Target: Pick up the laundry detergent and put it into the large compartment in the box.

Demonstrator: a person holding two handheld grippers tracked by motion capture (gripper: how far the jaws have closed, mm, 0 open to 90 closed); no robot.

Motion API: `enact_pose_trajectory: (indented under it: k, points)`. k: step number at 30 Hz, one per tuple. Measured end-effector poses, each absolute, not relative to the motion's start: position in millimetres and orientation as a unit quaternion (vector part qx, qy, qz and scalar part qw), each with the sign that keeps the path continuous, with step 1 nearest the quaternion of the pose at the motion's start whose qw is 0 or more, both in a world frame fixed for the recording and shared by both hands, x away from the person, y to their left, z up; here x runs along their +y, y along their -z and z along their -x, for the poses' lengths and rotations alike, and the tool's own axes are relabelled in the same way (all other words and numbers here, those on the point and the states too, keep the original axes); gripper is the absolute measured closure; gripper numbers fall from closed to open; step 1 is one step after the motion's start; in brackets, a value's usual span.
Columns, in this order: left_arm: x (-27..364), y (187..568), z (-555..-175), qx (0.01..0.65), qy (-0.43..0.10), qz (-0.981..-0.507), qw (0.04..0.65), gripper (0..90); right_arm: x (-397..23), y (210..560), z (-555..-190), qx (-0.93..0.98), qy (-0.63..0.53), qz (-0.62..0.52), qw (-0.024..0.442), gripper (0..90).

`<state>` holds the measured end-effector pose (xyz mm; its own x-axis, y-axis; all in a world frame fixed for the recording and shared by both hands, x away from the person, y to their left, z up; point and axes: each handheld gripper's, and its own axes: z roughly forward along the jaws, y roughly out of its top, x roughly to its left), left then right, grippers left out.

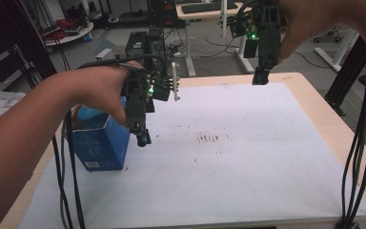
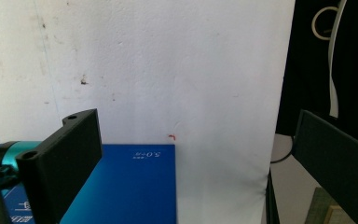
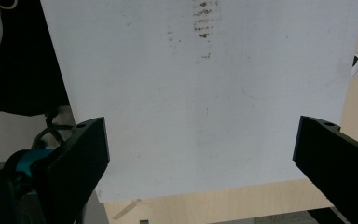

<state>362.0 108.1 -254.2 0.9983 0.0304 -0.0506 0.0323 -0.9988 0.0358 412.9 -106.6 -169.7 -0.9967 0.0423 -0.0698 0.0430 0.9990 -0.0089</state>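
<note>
Dim high view, brighter gripper views, soft focus

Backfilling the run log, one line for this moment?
left tongs: open, beside blue box | right tongs: open, raised over far edge of white sheet | box: upright, ungrasped

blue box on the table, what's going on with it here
A person holds a hand-held gripper in each hand over a white sheet on the table. The left hand-held gripper hangs open right beside the upright blue box, not gripping it. The right hand-held gripper is raised near the far edge, open and empty.
</note>
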Motion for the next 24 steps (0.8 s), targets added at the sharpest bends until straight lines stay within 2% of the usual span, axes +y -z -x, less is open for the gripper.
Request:
enact_pose_trajectory:
  k: [24]
  points:
    - [111.1, 254.7, -361.8, 0.016, 0.017, -1.0, 0.013, 1.7, -104.2, 168.8, -409.7, 0.999, 0.006, -0.02, 0.037, 2.6]
